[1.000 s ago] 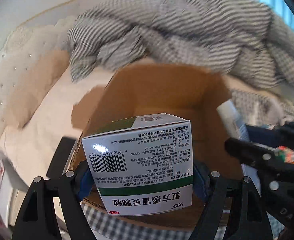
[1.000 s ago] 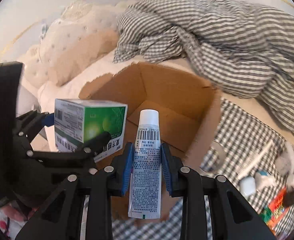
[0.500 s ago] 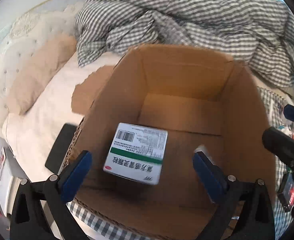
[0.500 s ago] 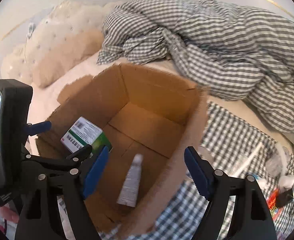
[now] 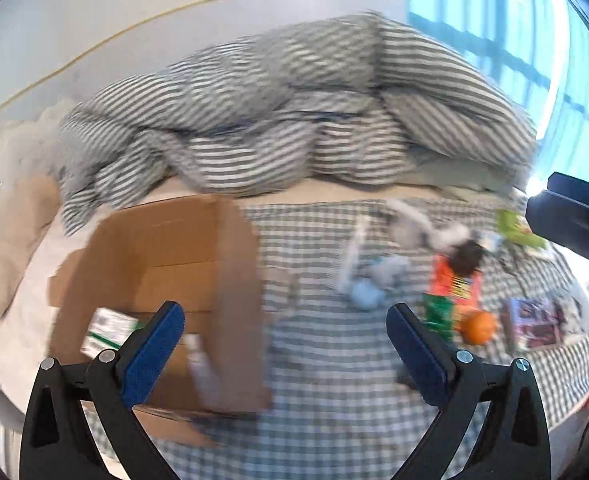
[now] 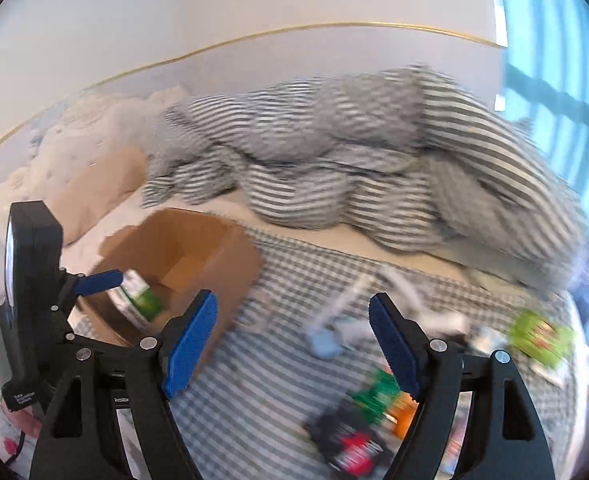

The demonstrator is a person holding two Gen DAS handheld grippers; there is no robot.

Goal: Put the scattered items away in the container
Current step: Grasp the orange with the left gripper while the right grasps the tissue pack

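An open cardboard box [image 5: 238,300] stands on the bed at the left. Inside it lie a green-and-white medicine box [image 5: 108,326] and a white tube [image 5: 202,372]. My left gripper [image 5: 284,312] is open and empty over the checked cloth just right of the box. My right gripper [image 6: 293,300] is also open and empty, the box [image 6: 230,256] to its left. Scattered to the right are an orange-green packet [image 5: 454,284], an orange ball [image 5: 479,326], a light blue item [image 5: 368,294] and a green packet [image 5: 516,228]. Both views are blurred.
A crumpled striped duvet [image 5: 294,120] fills the back of the bed. A beige pillow [image 5: 6,240] lies left of the box. A booklet [image 5: 534,322] rests near the cloth's right edge. A bright window [image 5: 494,40] is at the right.
Both grippers opened and let the medicine box and the tube drop into the cardboard box. Both then swung right and upward, away from the box toward the scattered items.
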